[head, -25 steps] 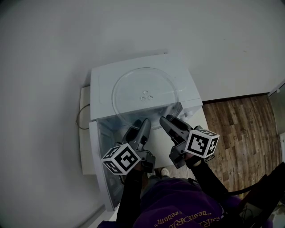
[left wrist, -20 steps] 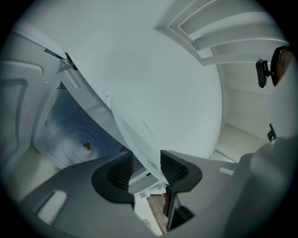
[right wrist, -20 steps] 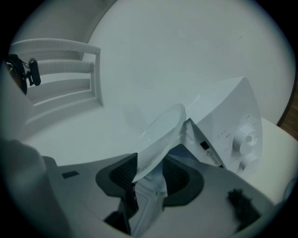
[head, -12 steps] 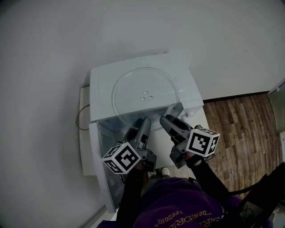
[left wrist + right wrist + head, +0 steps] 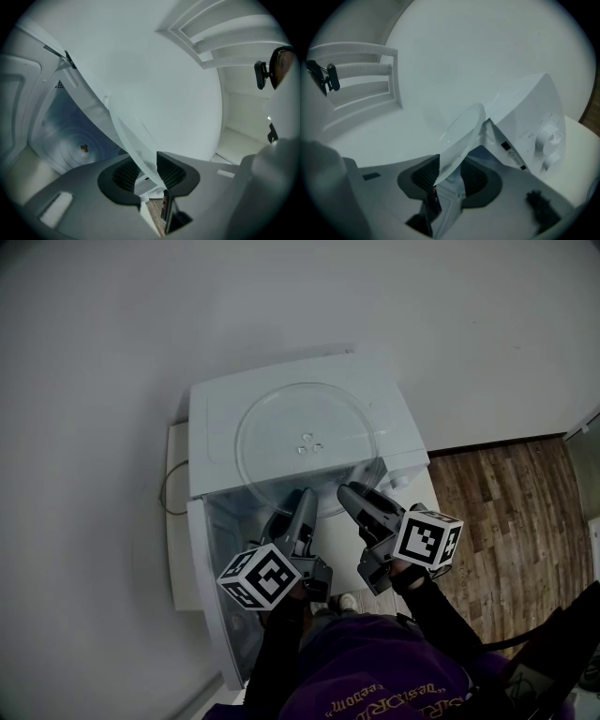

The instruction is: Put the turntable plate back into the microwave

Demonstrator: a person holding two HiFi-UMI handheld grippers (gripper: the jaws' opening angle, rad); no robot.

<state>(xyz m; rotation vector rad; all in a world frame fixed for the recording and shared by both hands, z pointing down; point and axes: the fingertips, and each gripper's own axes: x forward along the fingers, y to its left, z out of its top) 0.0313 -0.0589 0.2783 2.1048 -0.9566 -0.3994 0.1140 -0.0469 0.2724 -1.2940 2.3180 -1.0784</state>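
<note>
Head view: glass plate (image 5: 305, 432) lies flat on top of the microwave (image 5: 211, 404), its near rim overhanging the front edge. Door (image 5: 202, 554) swung open to the left, clear wood floor (image 5: 506, 512) to the right. Left gripper (image 5: 302, 498) and right gripper (image 5: 352, 495) sit side by side at that near rim.

Left gripper view: left gripper (image 5: 149, 173) jaws closing, plate (image 5: 138, 140) edge between the pads, little gap left. Open oven cavity (image 5: 79, 140) just below.

Right gripper view: right gripper (image 5: 450, 176) jaws wide, closing, plate (image 5: 461, 131) edge between them, not yet pinched. Knobs (image 5: 548, 136) to the right.
</note>
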